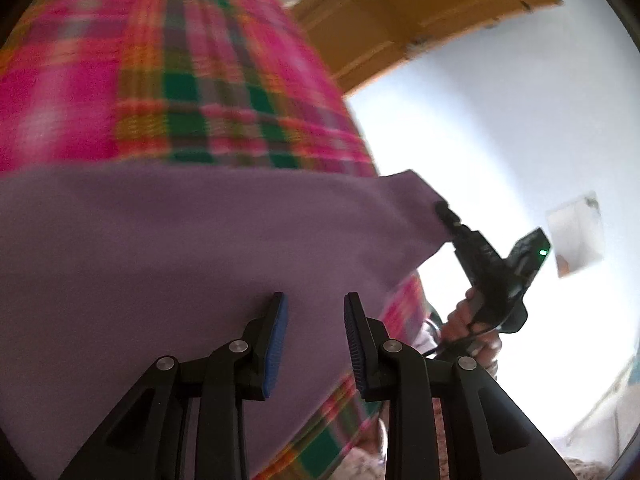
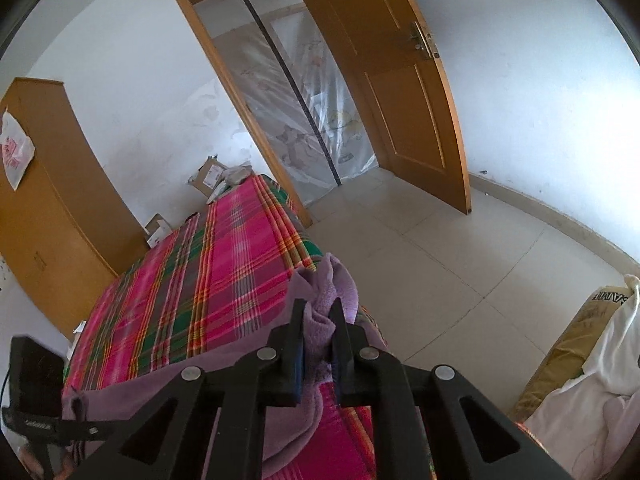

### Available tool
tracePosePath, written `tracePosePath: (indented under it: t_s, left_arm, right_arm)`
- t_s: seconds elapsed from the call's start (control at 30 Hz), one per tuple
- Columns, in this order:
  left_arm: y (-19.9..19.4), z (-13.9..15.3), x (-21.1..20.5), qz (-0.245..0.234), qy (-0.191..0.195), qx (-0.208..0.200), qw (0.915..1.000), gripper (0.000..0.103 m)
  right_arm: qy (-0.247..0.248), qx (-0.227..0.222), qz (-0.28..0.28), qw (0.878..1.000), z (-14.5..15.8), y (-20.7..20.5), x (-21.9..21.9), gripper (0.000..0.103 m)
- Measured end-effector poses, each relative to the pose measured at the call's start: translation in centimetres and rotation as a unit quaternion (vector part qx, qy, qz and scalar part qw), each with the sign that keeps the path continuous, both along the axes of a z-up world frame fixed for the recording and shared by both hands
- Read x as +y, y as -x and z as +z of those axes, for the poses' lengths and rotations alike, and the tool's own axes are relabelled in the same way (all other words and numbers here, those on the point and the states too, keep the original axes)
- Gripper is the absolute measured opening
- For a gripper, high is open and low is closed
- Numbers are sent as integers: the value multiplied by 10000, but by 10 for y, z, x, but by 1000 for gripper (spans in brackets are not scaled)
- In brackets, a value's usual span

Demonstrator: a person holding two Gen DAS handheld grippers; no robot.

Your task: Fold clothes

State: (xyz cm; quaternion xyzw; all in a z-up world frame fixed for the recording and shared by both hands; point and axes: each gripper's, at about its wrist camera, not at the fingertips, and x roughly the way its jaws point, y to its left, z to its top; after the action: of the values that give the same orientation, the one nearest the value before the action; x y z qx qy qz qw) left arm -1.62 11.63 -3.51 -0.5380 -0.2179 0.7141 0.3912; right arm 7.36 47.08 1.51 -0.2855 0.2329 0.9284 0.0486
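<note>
A purple fleece garment (image 1: 160,260) lies spread over a bed with a pink and green plaid cover (image 1: 160,80). My right gripper (image 2: 317,306) is shut on a bunched corner of the garment (image 2: 344,284), lifted a little above the bed's edge. In the left wrist view the right gripper (image 1: 442,210) pinches that corner at the right, with a hand (image 1: 468,316) on its handle. My left gripper (image 1: 315,298) hovers over the cloth with its jaws apart; the blue pads (image 1: 276,340) are bare and nothing is pressed between them. In the right wrist view the left gripper (image 2: 86,429) sits by the garment's other end.
The plaid bed (image 2: 200,280) runs towards the far wall. A wooden wardrobe (image 2: 48,200) and cardboard boxes (image 2: 208,176) stand beyond it. An open wooden door (image 2: 400,100) and a tiled floor (image 2: 420,260) are to the right. White clothes (image 2: 592,380) lie heaped at the lower right.
</note>
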Motion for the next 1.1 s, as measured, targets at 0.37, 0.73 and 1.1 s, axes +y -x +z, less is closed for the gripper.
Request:
tracePosePath:
  t_s: [0.37,0.73,1.1]
  left_arm:
    - [56,-14,104,-787,-359,-549,9947,30]
    - [96,-30,125,-252,-830,-988,9913,30]
    - [73,-22,122,-367,-1041,-964,9892,30]
  right_arm:
    - [-51,-7,-8,10000,13,-4,-1,11]
    - [-156,-71,5,9999,12,-7,-9,10]
    - [-81,7,-71,9999,14,-6,-12,10]
